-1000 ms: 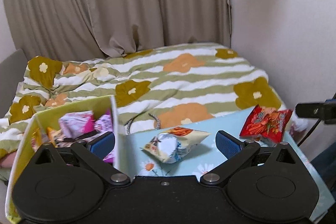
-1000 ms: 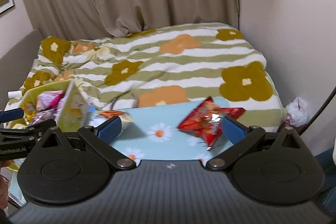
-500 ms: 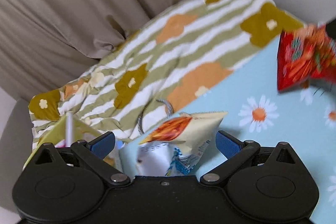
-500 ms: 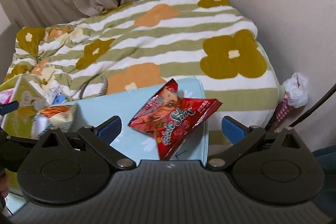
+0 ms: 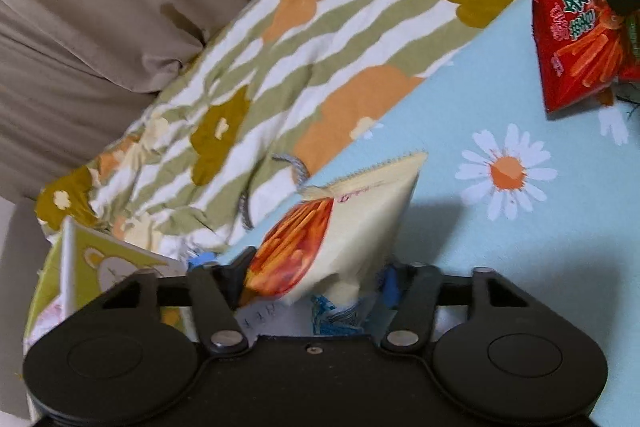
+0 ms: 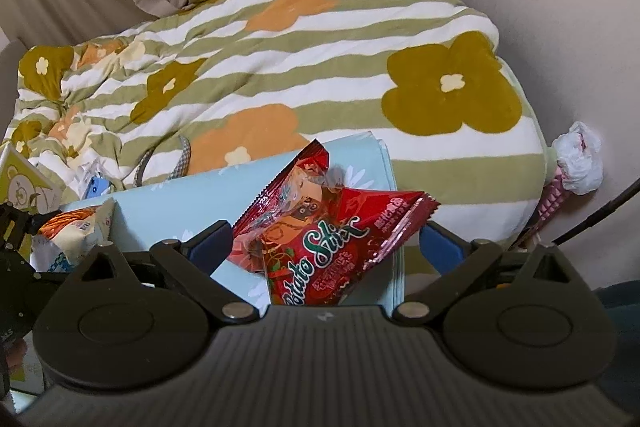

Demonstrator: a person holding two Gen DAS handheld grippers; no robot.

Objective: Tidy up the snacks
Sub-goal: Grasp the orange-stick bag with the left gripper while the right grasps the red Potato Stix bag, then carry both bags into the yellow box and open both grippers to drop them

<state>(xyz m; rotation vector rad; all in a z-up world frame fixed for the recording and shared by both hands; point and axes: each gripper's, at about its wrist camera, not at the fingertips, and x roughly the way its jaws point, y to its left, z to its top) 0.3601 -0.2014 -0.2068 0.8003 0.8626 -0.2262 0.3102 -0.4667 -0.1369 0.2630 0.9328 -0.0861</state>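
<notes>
A cream snack bag [image 5: 360,219] with an orange picture lies on the light blue daisy tablecloth [image 5: 520,267]. My left gripper [image 5: 316,275] has it between its jaws, which are closing; the pads pinch its lower end. The same bag [image 6: 76,231] shows at the left edge of the right wrist view. A red Potato Stix bag [image 6: 320,227] lies at the cloth's right edge, between the spread fingers of my open right gripper [image 6: 326,247]. Neither pad presses on it. In the left wrist view the red bag [image 5: 576,43] is at the top right.
A yellow-green box [image 5: 104,259] with a bear print stands left of the cream bag, with packets inside. Behind the table is a bed with a striped flower quilt [image 6: 280,67] and a grey cable [image 5: 296,167]. A white plastic bag [image 6: 580,163] hangs by the right wall.
Both grippers came down and closer to their bags. The left one rolled and its jaws closed in on the cream bag. The right gripper's jaws stayed wide.
</notes>
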